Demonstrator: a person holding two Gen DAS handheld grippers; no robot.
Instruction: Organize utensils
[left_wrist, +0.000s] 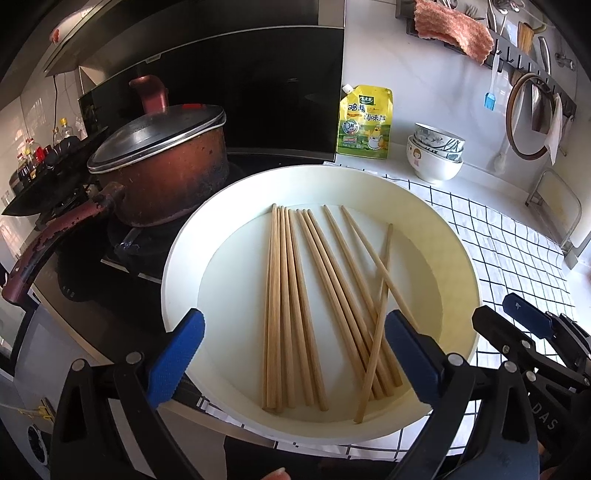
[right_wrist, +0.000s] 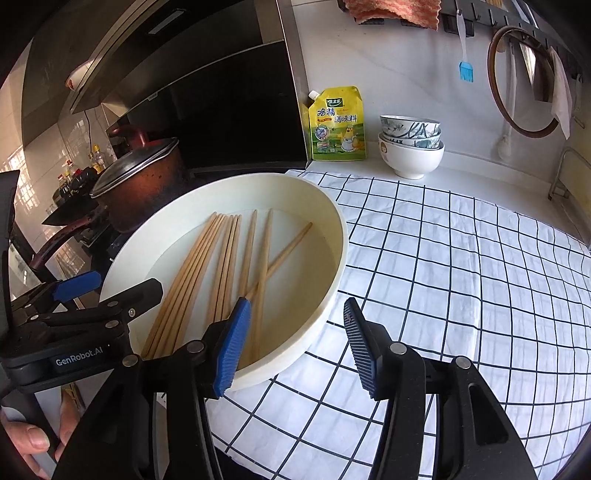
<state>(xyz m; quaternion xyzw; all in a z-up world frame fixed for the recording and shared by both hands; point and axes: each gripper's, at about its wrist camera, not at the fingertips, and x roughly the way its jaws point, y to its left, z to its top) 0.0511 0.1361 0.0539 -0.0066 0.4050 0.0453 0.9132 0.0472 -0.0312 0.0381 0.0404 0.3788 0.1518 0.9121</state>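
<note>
Several wooden chopsticks (left_wrist: 295, 295) lie in a round white basin (left_wrist: 458, 251), most side by side and one crossed over the right-hand ones. My left gripper (left_wrist: 295, 315) hangs open and wide over the basin's near side, its blue pads (left_wrist: 173, 358) apart from the sticks. In the right wrist view the chopsticks (right_wrist: 229, 258) and the basin (right_wrist: 332, 291) sit at the left. My right gripper (right_wrist: 295, 302) is open astride the basin's near rim, one finger over the sticks and the other over the cloth. Nothing is held.
A red-brown pot (left_wrist: 162, 173) with a lid stands on the stove to the left. Behind the basin are a yellow seasoning pouch (left_wrist: 365, 122) and stacked bowls (left_wrist: 436, 151). A checked cloth (right_wrist: 461, 266) covers the counter to the right. A wall rack (left_wrist: 517, 55) holds hanging tools.
</note>
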